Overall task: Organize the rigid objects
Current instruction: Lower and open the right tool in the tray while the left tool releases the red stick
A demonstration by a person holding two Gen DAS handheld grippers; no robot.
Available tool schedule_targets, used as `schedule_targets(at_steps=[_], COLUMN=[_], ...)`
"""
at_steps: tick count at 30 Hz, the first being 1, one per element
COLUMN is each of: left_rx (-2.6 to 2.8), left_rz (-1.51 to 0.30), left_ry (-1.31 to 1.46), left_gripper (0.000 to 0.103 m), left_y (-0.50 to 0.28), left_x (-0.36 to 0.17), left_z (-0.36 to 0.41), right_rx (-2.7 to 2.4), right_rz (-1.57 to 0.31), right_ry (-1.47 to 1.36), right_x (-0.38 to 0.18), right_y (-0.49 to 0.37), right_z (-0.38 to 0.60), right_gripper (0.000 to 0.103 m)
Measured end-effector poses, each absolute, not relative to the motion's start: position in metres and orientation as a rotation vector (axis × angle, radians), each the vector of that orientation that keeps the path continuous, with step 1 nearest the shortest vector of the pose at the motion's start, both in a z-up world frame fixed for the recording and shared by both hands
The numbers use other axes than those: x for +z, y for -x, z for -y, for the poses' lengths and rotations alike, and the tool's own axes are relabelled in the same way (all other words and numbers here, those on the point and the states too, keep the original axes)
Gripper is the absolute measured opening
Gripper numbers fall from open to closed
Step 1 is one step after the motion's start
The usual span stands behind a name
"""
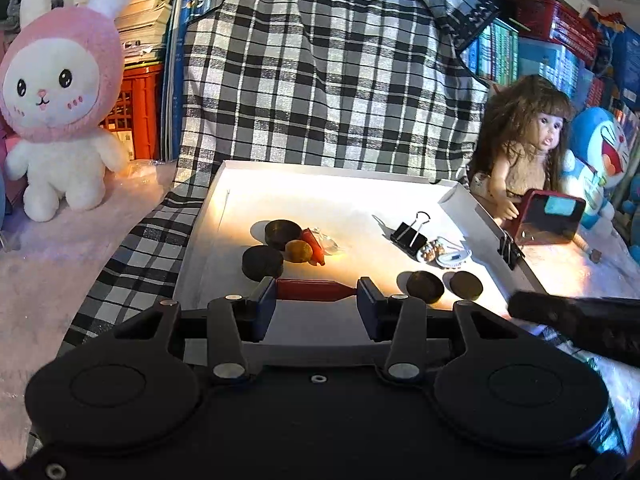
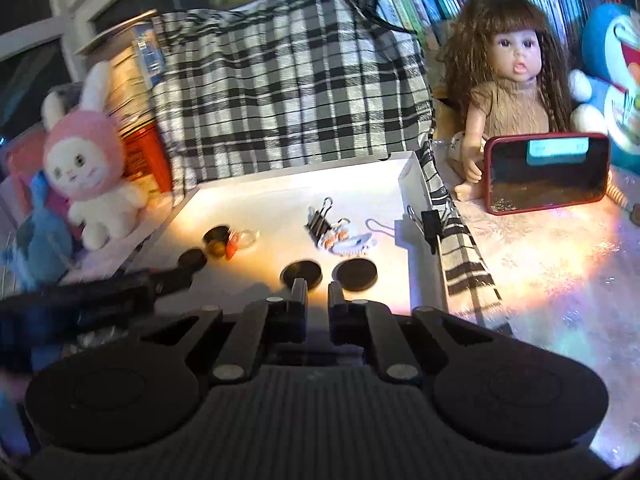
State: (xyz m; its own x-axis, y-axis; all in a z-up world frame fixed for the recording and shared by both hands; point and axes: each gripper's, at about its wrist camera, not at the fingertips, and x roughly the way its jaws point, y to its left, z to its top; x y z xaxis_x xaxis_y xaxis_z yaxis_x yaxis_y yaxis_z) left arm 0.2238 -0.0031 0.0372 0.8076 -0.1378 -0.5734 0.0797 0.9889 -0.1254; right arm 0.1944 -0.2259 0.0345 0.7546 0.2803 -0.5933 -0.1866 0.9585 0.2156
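My left gripper (image 1: 317, 300) is shut on a red stick (image 1: 312, 290), held lengthwise between its blue pads over the near edge of the white tray (image 1: 320, 169). In the tray lie two dark discs (image 1: 263, 263), a brown ball (image 1: 299, 251) and a small red piece (image 1: 314, 246) on the left. Two more dark discs (image 1: 425, 287) lie on the right, just beyond my right gripper (image 2: 317, 294), which is shut with nothing in it. A black binder clip (image 1: 410, 234) and a white toothed clip (image 1: 444, 256) sit behind them.
Another binder clip (image 1: 510, 250) grips the tray's right rim. A red phone (image 2: 548, 172) leans on a doll (image 2: 516, 76) at the right. A pink rabbit plush (image 1: 60, 92) stands at the left. A checked cloth (image 1: 320, 80) hangs behind the tray.
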Motion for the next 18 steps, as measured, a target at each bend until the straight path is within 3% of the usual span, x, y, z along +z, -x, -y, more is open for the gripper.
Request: schedule_targets(at_steps=[2, 3, 9, 11, 13, 18], left_rx=[-0.117, -0.118, -0.118, -0.118, -0.119, -0.121], left_rz=[-0.617, -0.618, -0.622, -0.621, -0.621, -0.619], left_ry=[0.087, 0.088, 0.081, 0.077, 0.075, 0.076], left_gripper=[0.042, 0.042, 0.042, 0.042, 0.042, 0.042], left_y=[-0.222, -0.221, -0.218, -0.218, -0.218, -0.218], left_x=[0.036, 0.036, 0.033, 0.033, 0.033, 0.034], left_z=[0.004, 0.004, 0.004, 0.004, 0.004, 0.004], right_rx=[0.251, 0.25, 0.257, 0.245, 0.238, 0.26], right_rz=[-0.649, -0.648, -0.697, -0.709, -0.716, -0.691], right_ry=[-0.082, -0.052, 0.041, 0.045, 0.049, 0.057], right_x=[0.029, 0.025, 0.002, -0.003, -0.007, 0.0], right_y=[-0.177, -0.171, -0.164, -0.166, -0.168, -0.162], right_z=[0.225, 0.224, 0.215, 0.213, 0.212, 0.211], right_gripper=[0.039, 0.043, 0.048, 0.048, 0.021, 0.02])
